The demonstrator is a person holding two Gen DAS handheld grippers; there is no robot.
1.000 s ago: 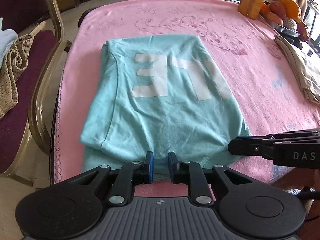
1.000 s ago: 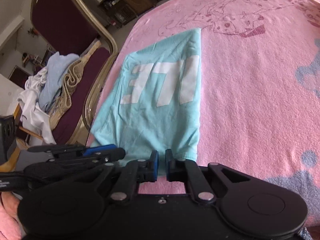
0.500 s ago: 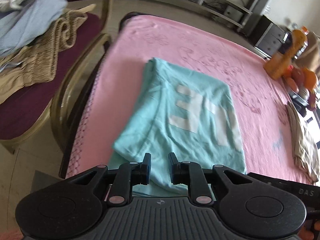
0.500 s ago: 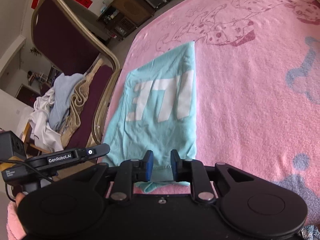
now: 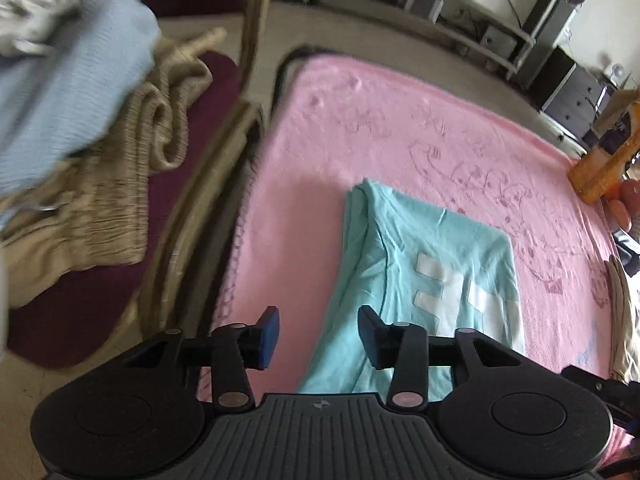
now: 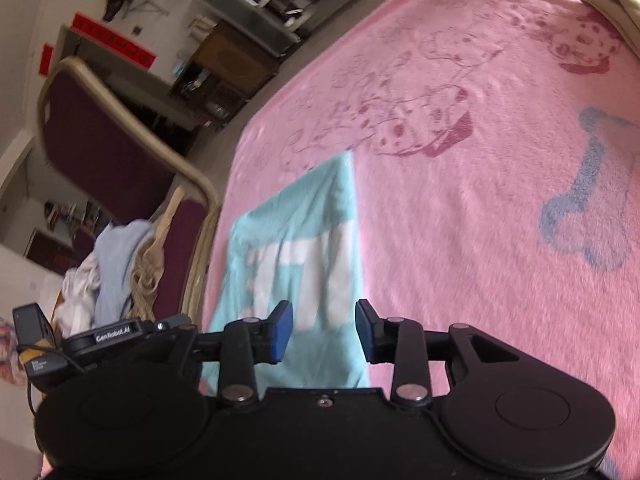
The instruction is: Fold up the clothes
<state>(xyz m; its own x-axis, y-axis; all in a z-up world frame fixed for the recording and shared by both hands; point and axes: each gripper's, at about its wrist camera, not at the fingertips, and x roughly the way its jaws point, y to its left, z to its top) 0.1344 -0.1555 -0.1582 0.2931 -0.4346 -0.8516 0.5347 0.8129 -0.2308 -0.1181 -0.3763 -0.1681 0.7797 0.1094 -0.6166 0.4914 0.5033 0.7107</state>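
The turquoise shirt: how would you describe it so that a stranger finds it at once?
Look at the pink blanket that covers the table beside the dark red chair. Near its chair-side edge lies the turquoise shirt, folded flat into a long rectangle. Unlike the crumpled beige and blue clothes on the chair, it bears large white block letters.

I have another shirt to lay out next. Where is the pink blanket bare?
Bare pink blanket lies right of the teal T-shirt, up to the beige garment at the far corner, and beyond the shirt's far edge. The chair is crowded with piled clothes.
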